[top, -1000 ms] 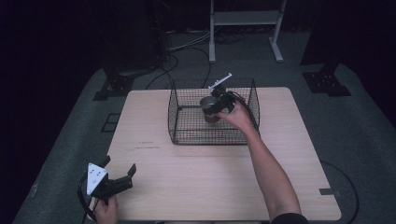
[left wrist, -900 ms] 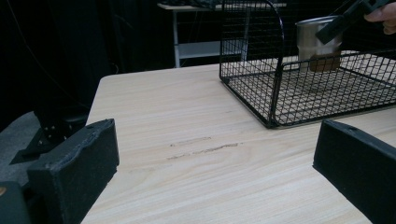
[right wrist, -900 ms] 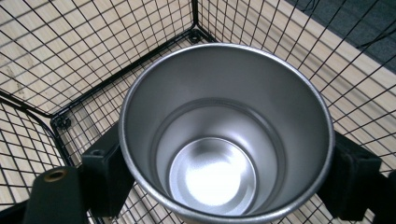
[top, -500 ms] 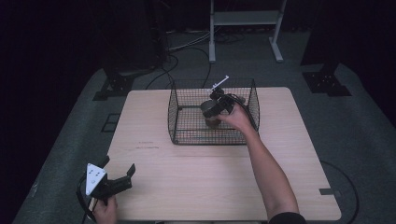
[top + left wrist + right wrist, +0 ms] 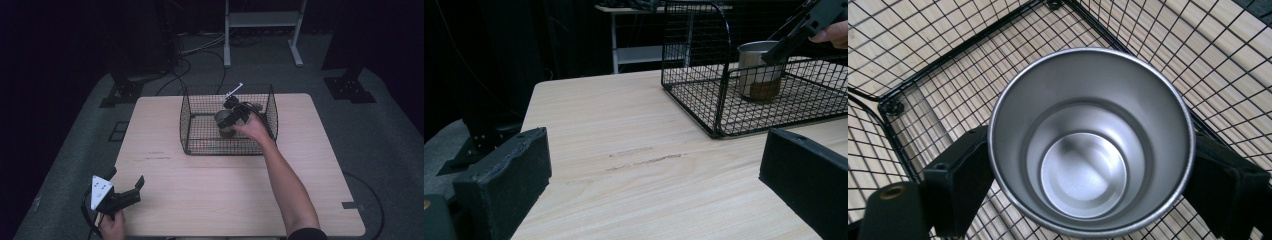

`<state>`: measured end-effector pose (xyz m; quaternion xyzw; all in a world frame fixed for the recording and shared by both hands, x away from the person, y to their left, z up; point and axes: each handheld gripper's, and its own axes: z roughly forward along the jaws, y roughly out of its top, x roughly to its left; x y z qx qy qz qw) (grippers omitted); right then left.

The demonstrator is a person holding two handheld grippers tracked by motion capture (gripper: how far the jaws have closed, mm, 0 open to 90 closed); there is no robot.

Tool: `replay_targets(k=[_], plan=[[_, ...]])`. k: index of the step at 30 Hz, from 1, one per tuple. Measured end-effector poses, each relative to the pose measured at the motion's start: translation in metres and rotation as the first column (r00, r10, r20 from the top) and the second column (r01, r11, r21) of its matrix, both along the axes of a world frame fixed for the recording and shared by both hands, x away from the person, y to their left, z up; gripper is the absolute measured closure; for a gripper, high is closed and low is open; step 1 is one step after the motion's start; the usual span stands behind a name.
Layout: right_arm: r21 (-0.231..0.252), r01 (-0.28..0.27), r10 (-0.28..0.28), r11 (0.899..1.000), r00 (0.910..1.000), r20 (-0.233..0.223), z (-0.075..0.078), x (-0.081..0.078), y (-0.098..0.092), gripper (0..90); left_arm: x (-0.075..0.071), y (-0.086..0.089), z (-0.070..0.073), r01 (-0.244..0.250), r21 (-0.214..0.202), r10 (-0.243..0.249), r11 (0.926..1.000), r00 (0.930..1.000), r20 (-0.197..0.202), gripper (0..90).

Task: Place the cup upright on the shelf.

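1. Down between the jaws of the right hand-held gripper, a steel cup stands upright, mouth open to the camera, its shiny inside and round bottom in plain sight.
2. That cup sits on the mesh floor of a black wire basket, and the basket rests on the pale wooden worktop.
3. Those right jaws have just been opening; they flank the cup on either side, with the rim hiding the pads, so whether they touch the wall I cannot tell.
4. From the high view, the right hand-held gripper reaches into the basket from above, the person's forearm stretching across the worktop behind it, and the cup is right beneath its tip.
5. Over at the near left corner, the left hand-held gripper is held low by the worktop edge, its grey three-cornered plate on top.
6. Its jaws stand wide apart with nothing between them.
7. Ahead of that left hand-held gripper and well apart from it, the basket stands with the cup inside, and the other hand-held gripper leans over the cup's rim.
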<state>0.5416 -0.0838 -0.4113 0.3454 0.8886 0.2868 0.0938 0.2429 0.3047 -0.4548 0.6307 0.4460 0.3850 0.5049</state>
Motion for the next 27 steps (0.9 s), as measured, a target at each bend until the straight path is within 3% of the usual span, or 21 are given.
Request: replay_targets(k=[13, 27], plan=[[-0.021, -0.002, 0.002, 1.0, 1.0, 0.0, 0.0004, -0.0027, -0.0025, 12.5, -0.0001, -0.0007, 0.0004, 0.002, 0.003, -0.002, 1.0, 1.0, 0.001, 0.0], [-0.018, 0.006, -0.006, 1.0, 0.9994, 0.035, 0.0046, -0.0063, -0.0065, 9.9, -0.0007, -0.0002, 0.0012, 0.0, 0.0, 0.0, 1.0, 1.0, 0.001, 0.0]])
